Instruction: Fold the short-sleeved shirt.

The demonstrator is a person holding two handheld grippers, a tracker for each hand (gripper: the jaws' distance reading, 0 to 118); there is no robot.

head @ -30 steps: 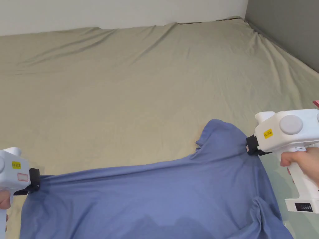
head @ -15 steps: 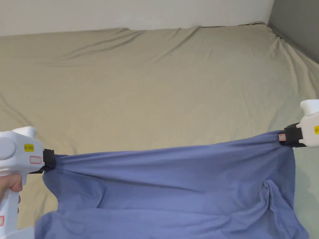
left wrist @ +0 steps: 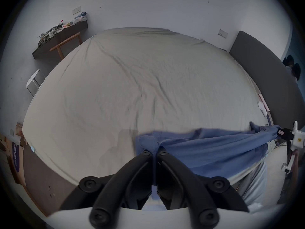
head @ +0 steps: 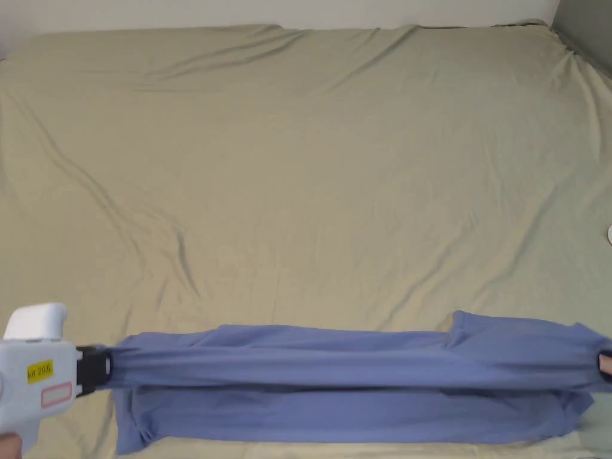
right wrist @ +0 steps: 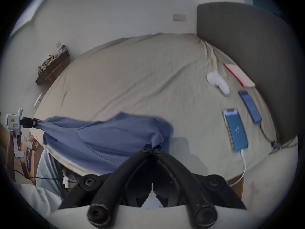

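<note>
The blue short-sleeved shirt [head: 346, 382] is stretched taut in a long band across the near edge of the bed, its lower part lying on the sheet. My left gripper [head: 107, 366] is shut on the shirt's left end; in the left gripper view its jaws [left wrist: 154, 151] pinch a bunched fold of the shirt [left wrist: 206, 148]. My right gripper [head: 605, 364] holds the right end at the frame's edge; in the right gripper view its jaws [right wrist: 152, 150] close on the shirt [right wrist: 107, 138]. Each gripper also appears far off in the other's view: the right gripper [left wrist: 280, 131] and the left gripper [right wrist: 33, 122].
The bed [head: 311, 179] with a wrinkled beige sheet stretches wide beyond the shirt. Two phones [right wrist: 236, 130] on cables, a white object [right wrist: 217, 82] and a pink-edged book [right wrist: 239, 74] lie by the dark headboard [right wrist: 247, 42]. A cluttered shelf [left wrist: 61, 32] and a stool [left wrist: 34, 82] stand past the bed's far left.
Both grippers have moved apart and toward the near edge, pulling the shirt from a loose spread into a tight narrow band. The head camera has tilted and shifted, so the bed shows differently.
</note>
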